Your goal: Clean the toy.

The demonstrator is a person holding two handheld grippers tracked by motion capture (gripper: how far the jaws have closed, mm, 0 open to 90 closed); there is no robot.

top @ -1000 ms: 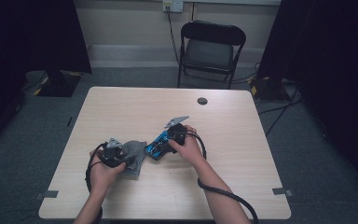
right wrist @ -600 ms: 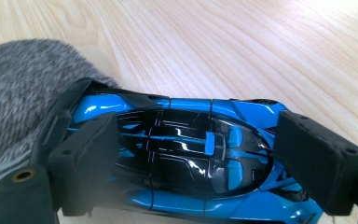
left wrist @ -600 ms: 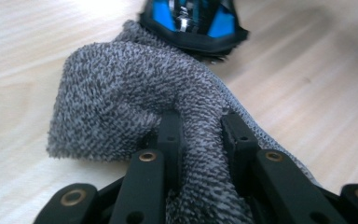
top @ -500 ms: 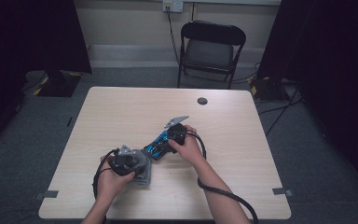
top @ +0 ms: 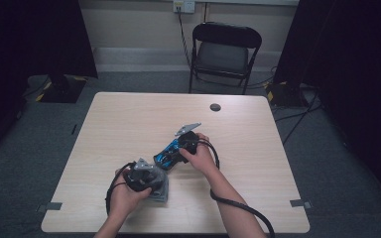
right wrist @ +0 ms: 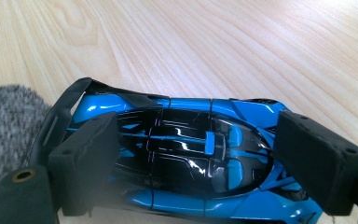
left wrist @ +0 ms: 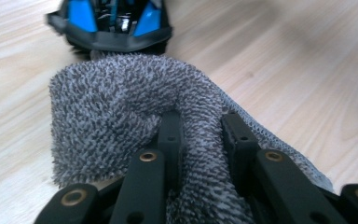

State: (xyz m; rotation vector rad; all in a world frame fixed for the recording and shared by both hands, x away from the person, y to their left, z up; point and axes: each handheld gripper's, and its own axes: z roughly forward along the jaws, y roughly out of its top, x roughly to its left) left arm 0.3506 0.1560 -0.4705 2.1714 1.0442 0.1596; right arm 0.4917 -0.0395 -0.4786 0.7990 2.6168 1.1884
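Toy car (right wrist: 186, 154): glossy blue body with black panels over the cabin and a black wing at one end. It sits on the table (top: 129, 124), toward the near middle, lying at a slant in the high view (top: 167, 154). One car.

Cloth (left wrist: 121, 116): grey, nubbly terry pile with a stitched edge, bunched into a thick fold. In the left gripper view it touches the car's black end (left wrist: 109, 28). In the high view it lies on the table under the left gripper, just beside the car (top: 159, 191). One cloth.

Left gripper (left wrist: 200, 140): jaws closed tight on a fold of the cloth, pile bulging between and around them. High view shows it in the left hand (top: 144, 178).

Right gripper (right wrist: 196, 154): jaws set on either side of the car, pads pressed against its flanks. High view puts it at the car's far end (top: 186, 144).

Count: two grippers, two hands, one folding chair (top: 225, 52) beyond the table, one small dark disc (top: 215, 107) near the far edge.
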